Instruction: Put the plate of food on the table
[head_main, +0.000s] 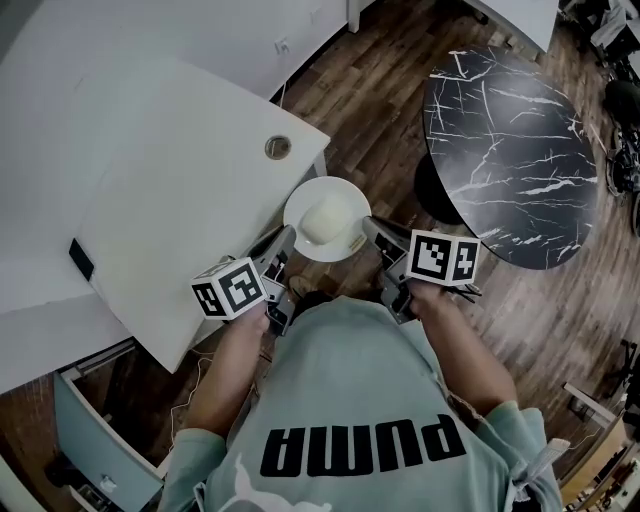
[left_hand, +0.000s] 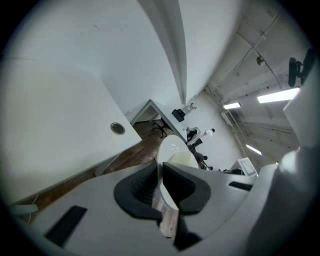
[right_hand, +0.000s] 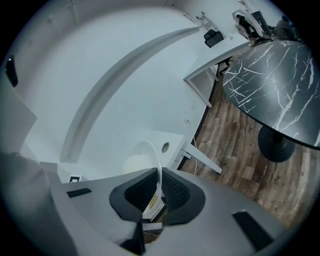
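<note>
A white plate (head_main: 331, 183) carrying a pale mound of food (head_main: 325, 220) hangs level over the wooden floor, just off the corner of the white desk (head_main: 180, 200). My left gripper (head_main: 285, 238) is shut on the plate's left rim and my right gripper (head_main: 372, 232) is shut on its right rim. In the left gripper view the rim (left_hand: 162, 157) runs edge-on between the dark pads (left_hand: 137, 187), with the food (left_hand: 184, 159) behind. In the right gripper view the rim (right_hand: 151, 146) sits between the pads (right_hand: 175, 191), the food (right_hand: 134, 164) to its left.
A round black marble table (head_main: 510, 150) on a dark pedestal stands to the right, also in the right gripper view as the marble table (right_hand: 280, 85). The white desk has a round cable hole (head_main: 277, 147) near its corner. Wooden floor (head_main: 380, 110) lies between them.
</note>
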